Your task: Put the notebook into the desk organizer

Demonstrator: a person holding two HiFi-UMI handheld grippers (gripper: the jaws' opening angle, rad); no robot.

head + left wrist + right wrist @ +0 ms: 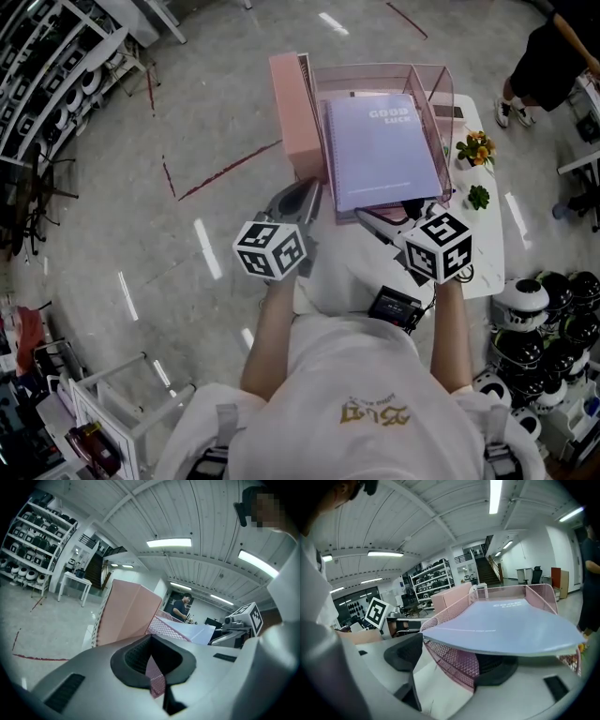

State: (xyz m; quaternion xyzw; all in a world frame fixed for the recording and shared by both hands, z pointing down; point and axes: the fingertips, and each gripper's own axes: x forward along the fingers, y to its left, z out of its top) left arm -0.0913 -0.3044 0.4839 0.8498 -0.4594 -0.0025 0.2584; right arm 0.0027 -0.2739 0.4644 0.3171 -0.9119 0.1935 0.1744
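Note:
A lavender notebook (384,150) lies flat on top of the pink mesh desk organizer (441,89), its near edge sticking out over the front. My left gripper (305,192) is at the organizer's near left corner; in the left gripper view my left gripper (152,667) is shut on a strip of the pink mesh (164,626). My right gripper (389,217) sits under the notebook's near edge. In the right gripper view the right gripper (450,660) stands open, the notebook (511,620) overhanging one finger and the organizer's mesh front (445,613) between the jaws.
A tall pink file box (292,112) stands against the organizer's left side on the white table (487,244). Small flowers (476,148) and a green plant (479,197) sit at the right. A black device (394,305) lies near me. A person (548,56) stands beyond the table.

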